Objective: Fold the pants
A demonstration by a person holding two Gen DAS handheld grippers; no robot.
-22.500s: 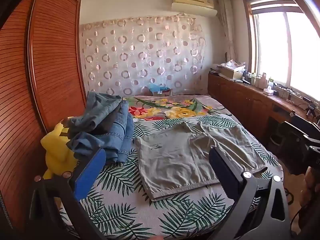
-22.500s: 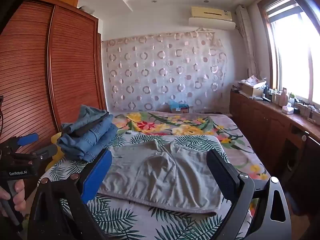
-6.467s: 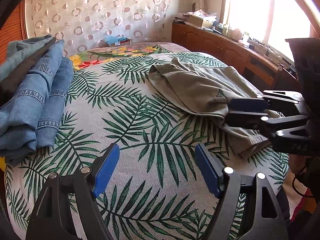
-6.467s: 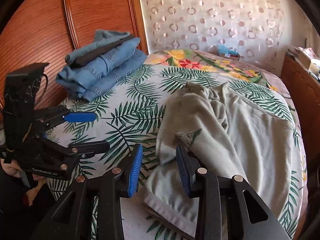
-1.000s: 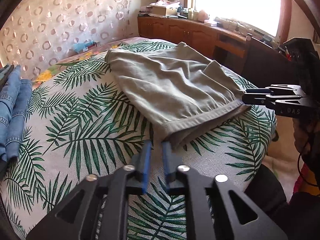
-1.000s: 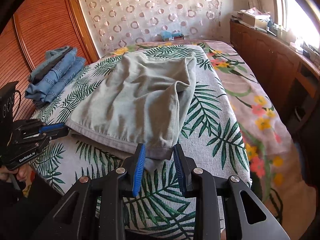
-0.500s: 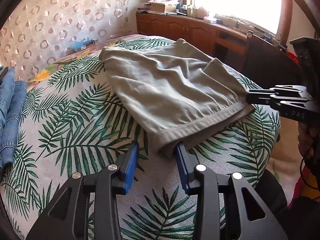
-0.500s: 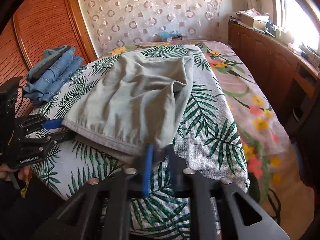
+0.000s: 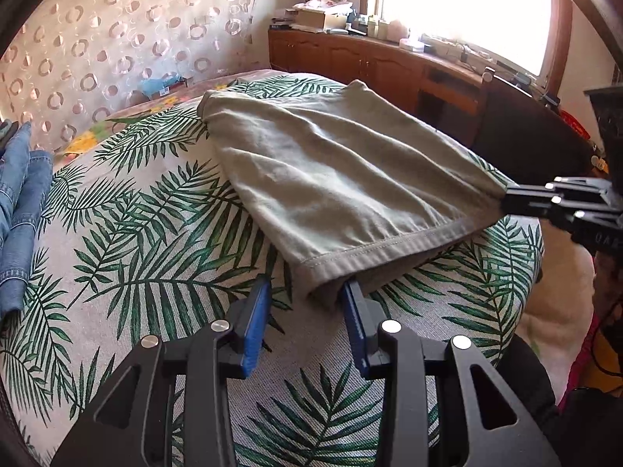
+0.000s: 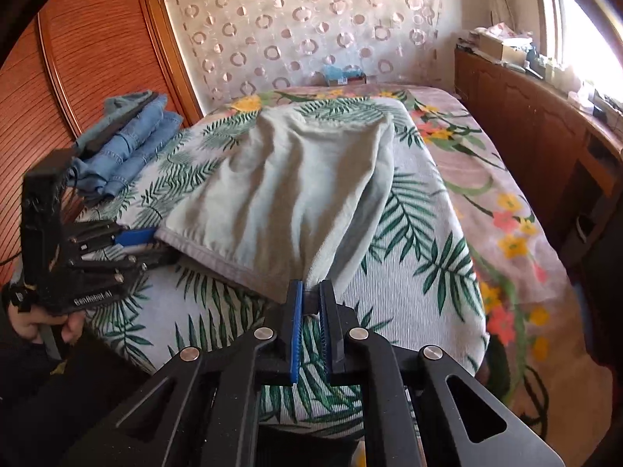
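Khaki pants (image 9: 342,179) lie flat on palm-print bedspread (image 9: 148,257), long axis running away from both grippers, hem edge nearest. R gripper (image 10: 309,303) clenched on hem's right corner, cloth pinched btwn pads. L gripper (image 9: 305,311) at other corner, jaws parted w/ fabric btwn them; right pad touches cloth, left pad clear, so no grip yet. Probably L must close before hem lifts twd far end. Denim stack (image 10: 128,136) well apart.

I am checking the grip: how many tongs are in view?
2. The left tongs stand open around one corner of the pants; the right tongs are shut on another corner. None seems hidden.
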